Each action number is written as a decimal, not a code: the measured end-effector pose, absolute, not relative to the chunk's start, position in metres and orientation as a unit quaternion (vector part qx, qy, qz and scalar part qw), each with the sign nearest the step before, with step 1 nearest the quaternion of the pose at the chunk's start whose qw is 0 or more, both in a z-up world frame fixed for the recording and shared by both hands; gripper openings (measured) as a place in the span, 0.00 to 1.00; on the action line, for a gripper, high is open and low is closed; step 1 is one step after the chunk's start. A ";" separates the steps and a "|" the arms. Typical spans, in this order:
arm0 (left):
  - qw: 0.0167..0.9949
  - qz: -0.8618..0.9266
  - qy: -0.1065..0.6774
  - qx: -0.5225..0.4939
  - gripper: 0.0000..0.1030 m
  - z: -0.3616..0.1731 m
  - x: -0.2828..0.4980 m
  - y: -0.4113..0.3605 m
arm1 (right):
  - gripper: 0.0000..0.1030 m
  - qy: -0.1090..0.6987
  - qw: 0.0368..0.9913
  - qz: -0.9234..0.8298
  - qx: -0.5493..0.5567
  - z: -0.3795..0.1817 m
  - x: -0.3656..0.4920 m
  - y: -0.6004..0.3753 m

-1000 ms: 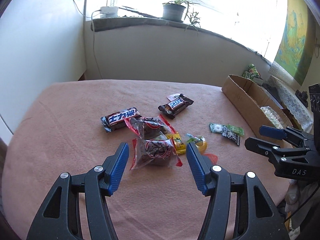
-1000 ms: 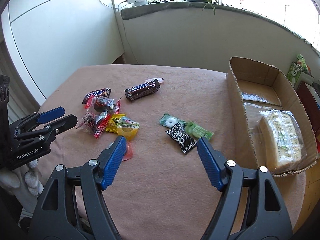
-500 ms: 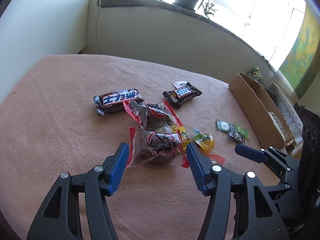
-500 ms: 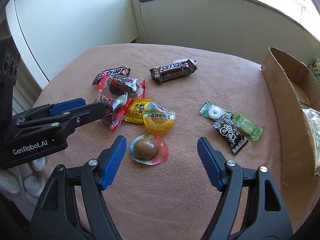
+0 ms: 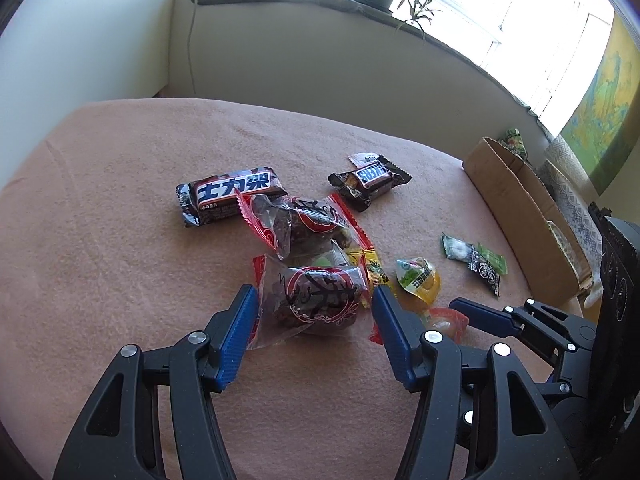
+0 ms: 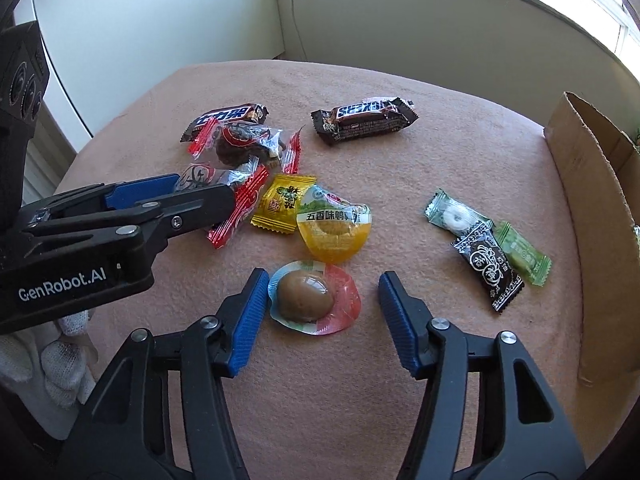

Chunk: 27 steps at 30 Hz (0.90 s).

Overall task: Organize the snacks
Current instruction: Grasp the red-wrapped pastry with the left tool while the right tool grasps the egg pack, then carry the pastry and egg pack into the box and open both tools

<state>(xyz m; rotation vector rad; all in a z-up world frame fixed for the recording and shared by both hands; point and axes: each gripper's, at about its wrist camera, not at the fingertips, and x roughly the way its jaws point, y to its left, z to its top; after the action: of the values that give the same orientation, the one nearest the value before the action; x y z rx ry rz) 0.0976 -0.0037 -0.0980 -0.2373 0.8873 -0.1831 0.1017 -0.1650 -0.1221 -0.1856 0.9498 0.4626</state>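
Note:
Snacks lie on a pink cloth-covered table [image 5: 120, 240]. My left gripper [image 5: 314, 308] is low over a clear, red-edged packet of dark snack [image 5: 316, 300]. Its blue pads flank the wrapper's edges without squeezing it. My right gripper [image 6: 324, 292] straddles a sealed brown egg pack [image 6: 308, 296]. Its jaws are closing: the left pad is at the pack's rim, the right pad is apart from it. From the side, the left gripper [image 6: 206, 190] shows over the red packets, and the right gripper [image 5: 460, 308] shows at the right of the left wrist view.
Around lie two Snickers bars [image 6: 224, 118] [image 6: 364, 120], a second red packet [image 6: 244, 144], a yellow candy [image 6: 286, 204], an orange jelly cup [image 6: 334, 232] and green and black candies [image 6: 490, 268]. A cardboard box [image 6: 592, 184] stands at the right edge. A gloved hand [image 6: 60, 360] shows lower left.
Both grippers came down onto the pile. The left closed in on the red packet. The right swung left from the green candies to the egg pack, and its jaws narrowed.

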 end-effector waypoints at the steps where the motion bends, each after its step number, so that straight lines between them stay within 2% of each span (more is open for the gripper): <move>1: 0.892 -0.088 0.428 -0.114 0.56 -0.098 0.098 -0.004 | 0.48 0.452 0.860 0.219 -0.090 -0.122 0.102 -0.166; 6: 0.893 -0.089 0.426 -0.115 0.50 -0.098 0.096 -0.002 | 0.40 0.454 0.859 0.221 -0.085 -0.120 0.100 -0.172; 15: 0.896 -0.084 0.422 -0.107 0.45 -0.096 0.089 -0.003 | 0.38 0.454 0.860 0.224 -0.067 -0.120 0.099 -0.178; 27: 0.901 -0.087 0.409 -0.118 0.45 -0.082 0.080 0.000 | 0.38 0.441 0.869 0.220 -0.046 -0.103 0.088 -0.195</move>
<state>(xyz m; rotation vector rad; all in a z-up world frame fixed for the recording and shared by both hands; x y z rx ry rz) 0.0803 0.0000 -0.0819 -0.2443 0.8462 -0.1795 0.0876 -0.1951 -0.1034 -0.0964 0.9217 0.4593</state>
